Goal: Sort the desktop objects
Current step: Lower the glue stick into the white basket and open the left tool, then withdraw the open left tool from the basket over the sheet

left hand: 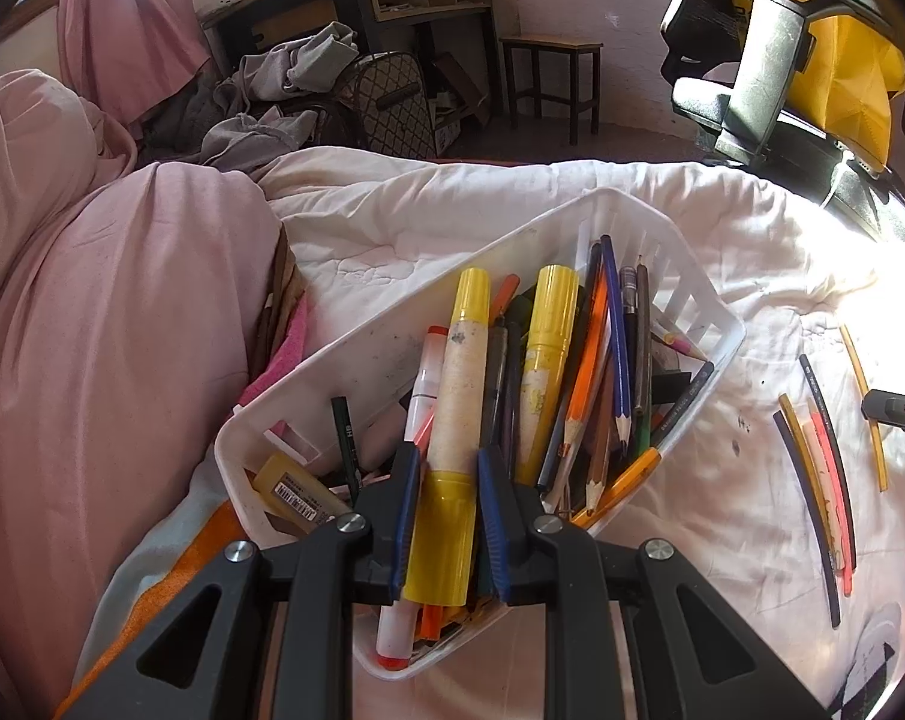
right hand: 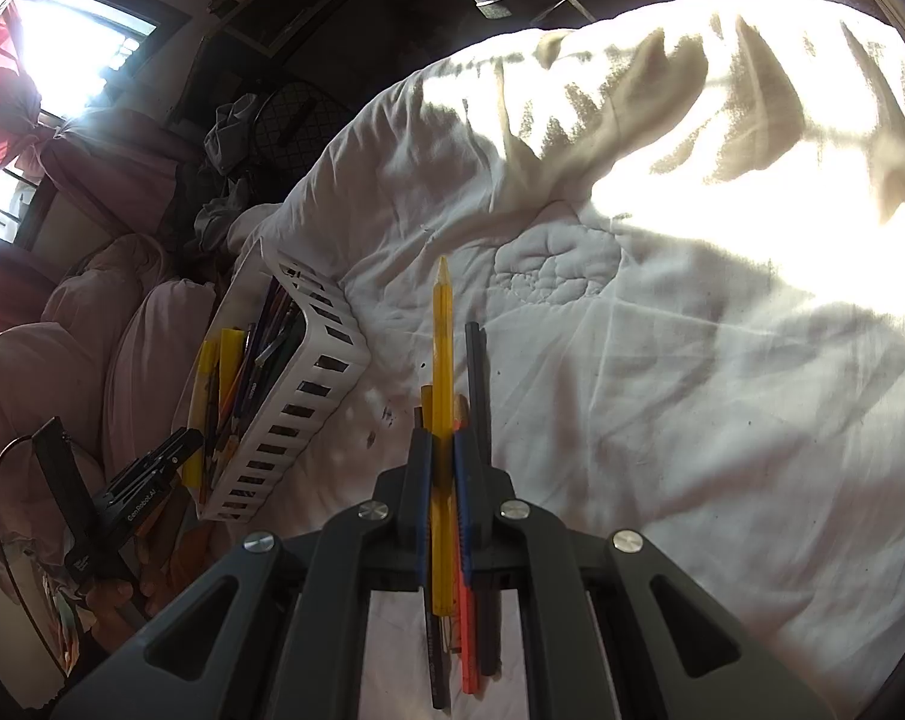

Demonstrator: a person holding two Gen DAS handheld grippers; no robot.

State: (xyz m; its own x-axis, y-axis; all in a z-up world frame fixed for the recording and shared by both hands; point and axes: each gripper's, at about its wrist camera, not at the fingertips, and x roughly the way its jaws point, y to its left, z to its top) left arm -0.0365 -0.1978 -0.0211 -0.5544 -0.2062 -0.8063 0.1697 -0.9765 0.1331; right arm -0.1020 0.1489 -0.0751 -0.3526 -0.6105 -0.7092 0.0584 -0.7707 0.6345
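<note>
A white slotted basket (left hand: pixel 386 324) full of pens and pencils lies on the white quilt. My left gripper (left hand: pixel 449 468) reaches into it and is shut on a fat marker with yellow caps (left hand: pixel 461 396), the pads pressing its near cap. A second yellow-capped marker (left hand: pixel 548 348) lies beside it. My right gripper (right hand: pixel 443 441) is shut on a yellow pencil (right hand: pixel 442 330) that points away over the quilt. Beneath it lie a black pencil (right hand: pixel 477 384), a red one (right hand: pixel 468 642) and others. The basket (right hand: pixel 308 408) stands to its left.
Several loose pencils (left hand: pixel 812 480) lie on the quilt (left hand: pixel 428 222) right of the basket. Pink bedding (left hand: pixel 104 324) is heaped on the left. An office chair (left hand: pixel 764 72), a stool (left hand: pixel 551 78) and a desk stand beyond the bed. A hand (right hand: pixel 116 594) holds the left gripper (right hand: pixel 152 474).
</note>
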